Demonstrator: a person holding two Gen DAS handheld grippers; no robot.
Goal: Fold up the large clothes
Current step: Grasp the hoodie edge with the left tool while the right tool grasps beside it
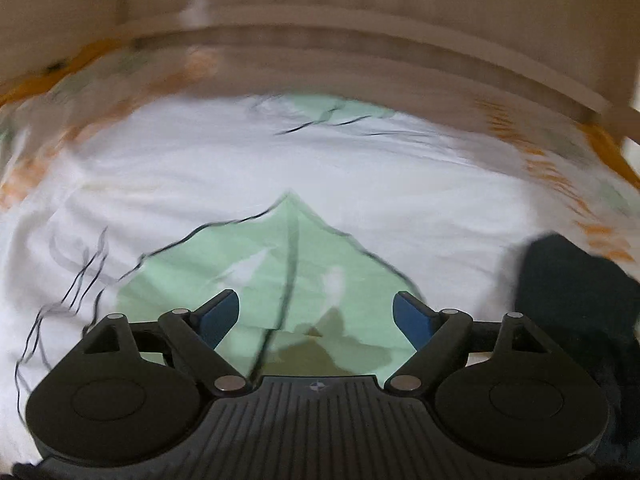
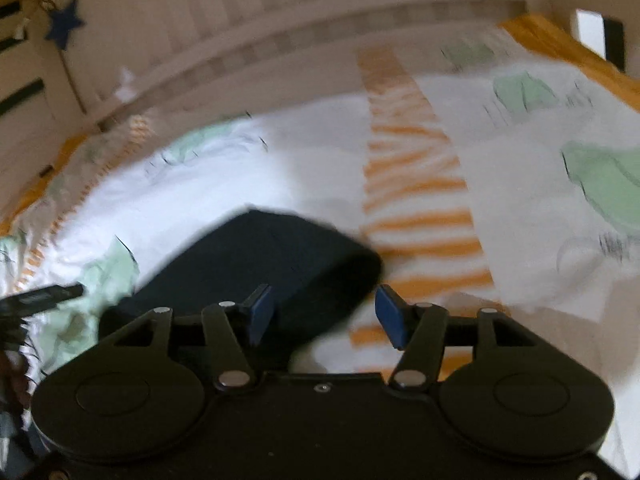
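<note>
Left wrist view first: the left hand-held gripper (image 1: 316, 314) hangs over the bed (image 1: 360, 168) with its blue fingers (image 1: 218, 316) spread wide, nothing between them. Below lies white bedding with a big pale-green leaf print (image 1: 288, 264) and orange-striped borders toward the far edge. The dark garment (image 1: 576, 292) sits off at the right side of this view, well clear of these jaws. A pale slatted rail (image 1: 360, 32) runs along the bed's far edge. Everything is smeared with motion blur.

Over to the right wrist view: the right hand-held gripper (image 2: 324, 316) is also parted, clamping nothing. The dark navy garment (image 2: 272, 256) lies on the bed just ahead of the left finger, its rounded end reaching toward the orange-striped band (image 2: 416, 200) of the cover. Whether the finger touches the cloth, I cannot tell. A dark blue star (image 2: 66, 22) hangs on the rail at upper left.

My read: this is the approach stage, nothing is gripped, and the garment looks bunched or already doubled over. The next move calls for each gripper to find an edge or corner of the cloth and close on it before any lift and fold.

No brand, label or readable writing shows; only a small emblem on the left gripper's body, too small to read.
</note>
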